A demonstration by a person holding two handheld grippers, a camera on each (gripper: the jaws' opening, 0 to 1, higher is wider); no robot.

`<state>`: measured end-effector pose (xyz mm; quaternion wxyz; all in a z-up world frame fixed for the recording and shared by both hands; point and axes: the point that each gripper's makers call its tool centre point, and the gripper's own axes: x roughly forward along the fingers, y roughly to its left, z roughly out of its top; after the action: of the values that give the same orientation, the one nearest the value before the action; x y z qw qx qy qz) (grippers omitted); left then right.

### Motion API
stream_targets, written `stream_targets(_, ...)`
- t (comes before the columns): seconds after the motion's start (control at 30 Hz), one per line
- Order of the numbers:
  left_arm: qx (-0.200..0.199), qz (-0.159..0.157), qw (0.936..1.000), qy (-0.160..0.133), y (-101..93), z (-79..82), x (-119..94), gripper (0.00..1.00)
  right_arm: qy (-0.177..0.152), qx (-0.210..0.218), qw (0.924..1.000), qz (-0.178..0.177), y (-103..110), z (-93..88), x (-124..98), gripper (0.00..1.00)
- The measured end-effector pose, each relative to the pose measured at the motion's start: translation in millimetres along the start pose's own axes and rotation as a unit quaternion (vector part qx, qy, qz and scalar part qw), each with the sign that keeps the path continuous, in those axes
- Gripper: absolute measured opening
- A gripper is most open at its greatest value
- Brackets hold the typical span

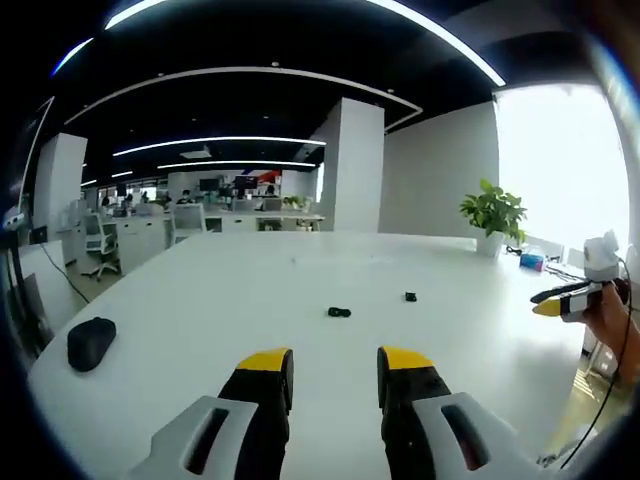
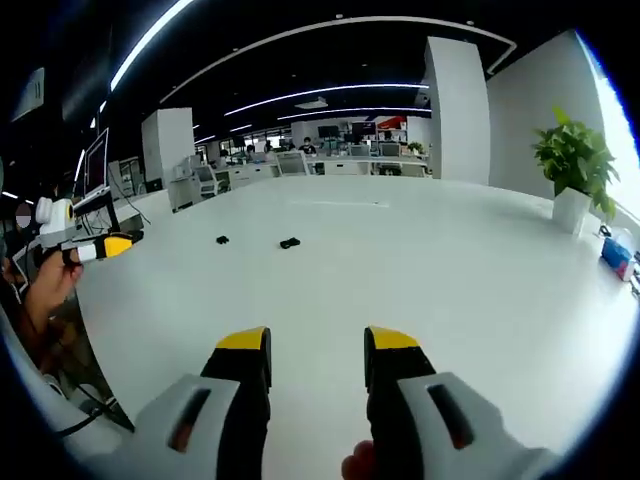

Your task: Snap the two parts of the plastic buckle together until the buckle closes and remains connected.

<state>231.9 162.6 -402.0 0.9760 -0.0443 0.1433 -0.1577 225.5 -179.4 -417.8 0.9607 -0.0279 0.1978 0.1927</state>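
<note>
Two buckle parts (image 1: 339, 312) (image 1: 410, 297) apart on table (image 1: 250, 300) | both grippers' (image 1: 335, 365) (image 2: 317, 345) fingers spread, empty

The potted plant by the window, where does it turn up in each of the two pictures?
Left gripper view: the potted plant stands at right of centre, at the far edge of the white table.
Right gripper view: the potted plant stands at upper right, near the bright window.
Shared landmark: the white pillar, left of the plant in both views.
</note>
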Motion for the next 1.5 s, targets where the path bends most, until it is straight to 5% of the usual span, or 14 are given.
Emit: stream_targets(1.5,-0.004,-0.017,0.9999,0.001,-5.4,-0.3,0.9,0.35,0.004,0.012,0.9999,-0.009,-6.7,-6.2,-3.2,0.37)
